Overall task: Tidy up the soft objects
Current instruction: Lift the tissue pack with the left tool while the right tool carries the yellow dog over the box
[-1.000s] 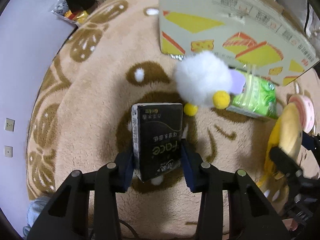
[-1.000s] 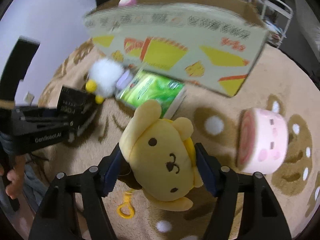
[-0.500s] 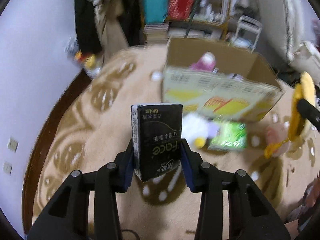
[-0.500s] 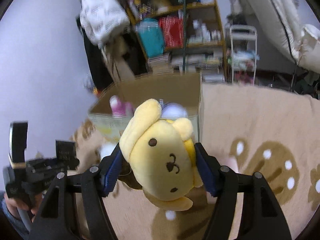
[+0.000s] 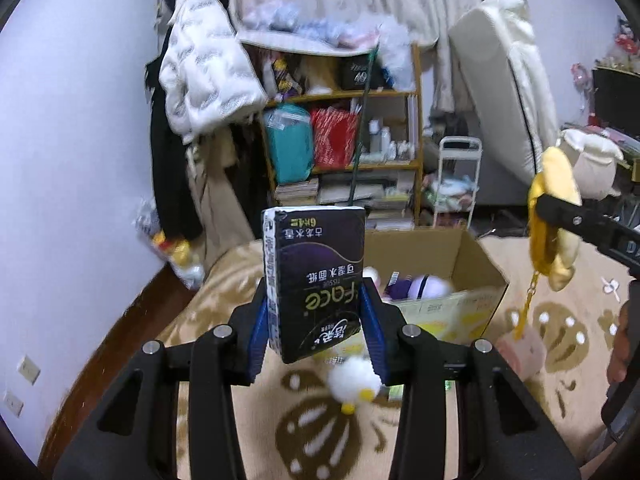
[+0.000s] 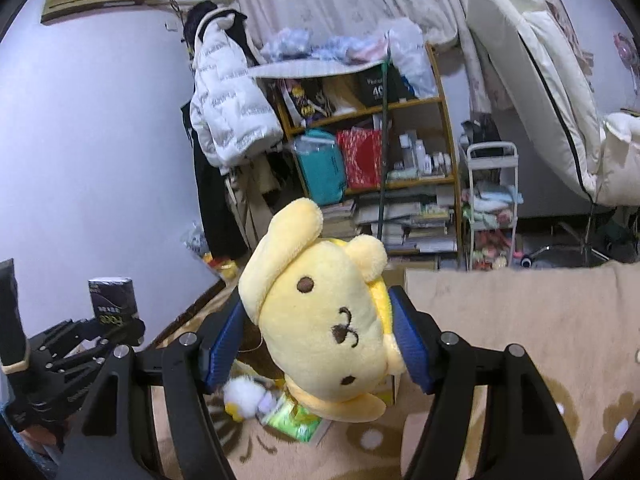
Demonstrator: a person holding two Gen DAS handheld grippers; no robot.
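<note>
You had left claw [image 5: 316, 324] clamped on black tissue pack [image 5: 314, 276], right claw [image 6: 316, 344] clamped on yellow plush [image 6: 320, 320]. Both hung above rug [image 5: 248, 420], short of open cardboard box [image 5: 476, 264]. Better: carry over box mouth, lower inside, release one at once.

Black tissue pack [image 5: 316, 280], centre of the left wrist view: print stands upside down. Reads "Face" in yellow-green, "TISSUE" in small white beneath it; Chinese characters on front and side, too small to make out.

Same pack at the left edge of the right wrist view: lettering too small to read.

Black box [image 6: 376, 84] on the shelf's upper level, upper centre of the right wrist view: "40" in white; the word above it is blurred.

Cardboard box [image 5: 452, 304], right of centre in the left wrist view: print unreadable.
</note>
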